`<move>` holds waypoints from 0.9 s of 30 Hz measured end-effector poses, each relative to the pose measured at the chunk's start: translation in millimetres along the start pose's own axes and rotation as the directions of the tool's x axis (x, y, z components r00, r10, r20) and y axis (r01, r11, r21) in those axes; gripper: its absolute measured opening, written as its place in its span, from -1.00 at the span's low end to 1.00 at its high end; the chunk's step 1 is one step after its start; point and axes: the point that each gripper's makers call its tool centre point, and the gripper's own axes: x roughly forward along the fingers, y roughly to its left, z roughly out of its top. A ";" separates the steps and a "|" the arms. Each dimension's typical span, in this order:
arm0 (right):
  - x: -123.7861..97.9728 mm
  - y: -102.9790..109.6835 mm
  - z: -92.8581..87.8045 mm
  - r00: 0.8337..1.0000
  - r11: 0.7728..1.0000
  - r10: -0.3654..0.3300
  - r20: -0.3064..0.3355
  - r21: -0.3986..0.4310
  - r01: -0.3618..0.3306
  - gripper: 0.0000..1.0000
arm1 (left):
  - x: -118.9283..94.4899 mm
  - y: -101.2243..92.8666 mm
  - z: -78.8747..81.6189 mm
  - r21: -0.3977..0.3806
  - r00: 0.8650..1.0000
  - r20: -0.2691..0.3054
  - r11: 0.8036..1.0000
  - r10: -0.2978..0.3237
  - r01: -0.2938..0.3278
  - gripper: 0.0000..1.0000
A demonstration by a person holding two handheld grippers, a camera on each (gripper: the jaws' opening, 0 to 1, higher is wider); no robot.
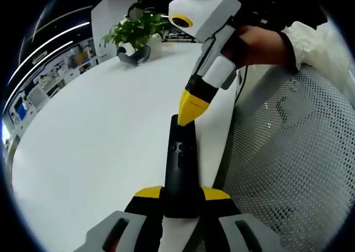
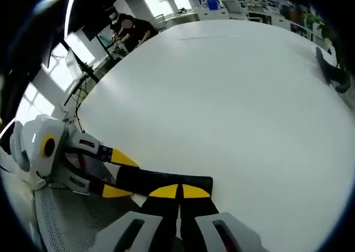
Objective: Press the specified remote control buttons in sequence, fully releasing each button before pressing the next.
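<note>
Remote control [image 1: 180, 169]: black, slim, elongated bar with small round buttons on its upper face. It lies flat on the white table [image 1: 100, 135], near end clamped between the left gripper [image 1: 182, 193] jaws. The right gripper [image 1: 188, 116] closed yellow tips touch its far end.

My bench [image 1: 94, 141] looks smooth, matt white, with a soft sheen; the remote [image 1: 181, 163] between my jaws is matt black plastic; my jaw tips are smooth yellow plastic on grey, hard-looking shells; the chair seat [image 1: 288, 169] beside the bench is pale perforated mesh.
</note>
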 end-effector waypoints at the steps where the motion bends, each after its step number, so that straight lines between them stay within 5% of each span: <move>1: 0.4 -0.4 0.3 1.000 1.000 -0.002 0.002 -0.012 0.002 -1.00 | 0.0 0.0 0.0 0.000 1.000 0.000 1.000 0.000 0.000 -0.51; 27: -0.2 -1.4 4.5 1.000 0.998 -0.023 0.015 -0.057 0.024 -1.00 | 1.3 0.8 0.9 0.001 1.000 0.003 1.000 0.001 -0.001 -0.51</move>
